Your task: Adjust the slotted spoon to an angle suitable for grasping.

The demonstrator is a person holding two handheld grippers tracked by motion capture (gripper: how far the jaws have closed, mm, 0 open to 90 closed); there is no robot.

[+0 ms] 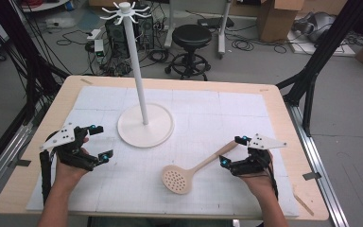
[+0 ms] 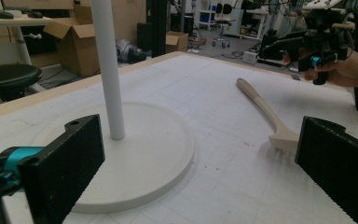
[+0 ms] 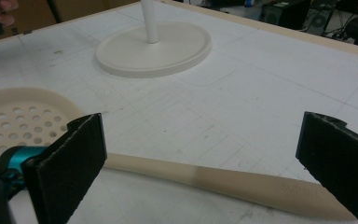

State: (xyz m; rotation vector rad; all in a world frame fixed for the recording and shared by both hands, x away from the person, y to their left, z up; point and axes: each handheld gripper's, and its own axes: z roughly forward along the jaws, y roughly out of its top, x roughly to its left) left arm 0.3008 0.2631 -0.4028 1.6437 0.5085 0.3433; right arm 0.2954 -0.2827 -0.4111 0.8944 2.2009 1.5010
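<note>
- Forearms come in from the bottom of the high view, each hand carrying a black two-jaw gripper with teal accents and a grey three-cornered plate.
- Right gripper [image 1: 230, 151] hovers at the handle end of a beige perforated plastic skimmer spoon [image 1: 189, 173]; its fingers [image 3: 67, 163] are spread wide, and the handle passes below and between them, not pinched.
- Left gripper [image 1: 99, 142] sits well apart from the spoon, near the stand's base, its fingers [image 2: 65, 163] spread with nothing between them.
- Skimmer spoon lies flat on the white gridded mat [image 1: 227, 113] covering the wooden tabletop [image 1: 61, 101], round head toward the person, handle angled toward the right gripper.
- Farther off stands a white pole stand with a round base [image 1: 145, 125] and hooks on top.
</note>
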